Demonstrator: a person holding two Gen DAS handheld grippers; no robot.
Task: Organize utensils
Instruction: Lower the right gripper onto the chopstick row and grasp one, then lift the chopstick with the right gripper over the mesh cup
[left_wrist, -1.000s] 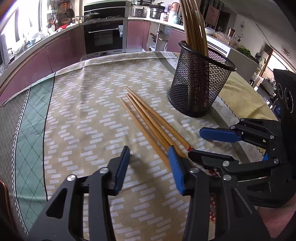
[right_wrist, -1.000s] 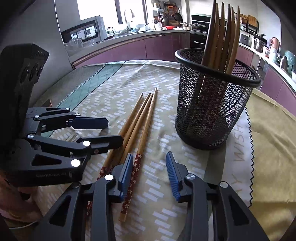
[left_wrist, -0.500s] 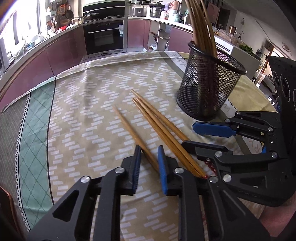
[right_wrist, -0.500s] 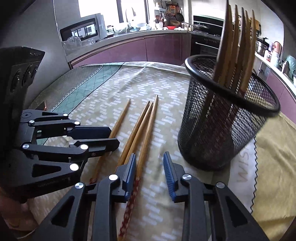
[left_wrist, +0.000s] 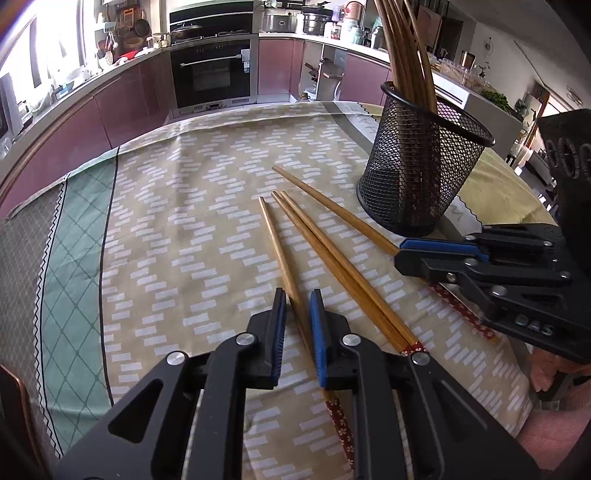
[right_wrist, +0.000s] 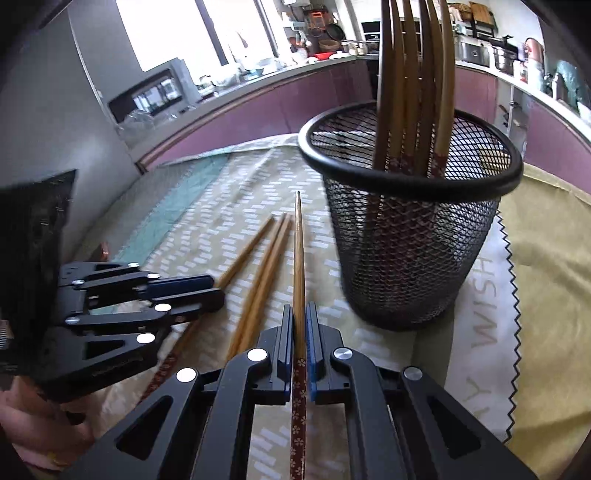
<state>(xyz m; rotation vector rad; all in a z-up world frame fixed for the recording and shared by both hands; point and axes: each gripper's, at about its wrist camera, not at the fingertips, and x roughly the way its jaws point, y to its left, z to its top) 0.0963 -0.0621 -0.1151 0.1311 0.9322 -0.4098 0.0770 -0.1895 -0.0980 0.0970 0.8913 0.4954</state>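
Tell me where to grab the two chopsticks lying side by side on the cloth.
Take the paired chopsticks near their red patterned ends, the thicker ends nearest the grippers, from above with the jaws across their width. They lie flat and touching, so one pinch could catch both, and their tips already point away, toward the mesh holder.

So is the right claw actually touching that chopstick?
Touching. The right wrist view shows the right claw closed on the chopstick, both blue pads pressed against its sides.
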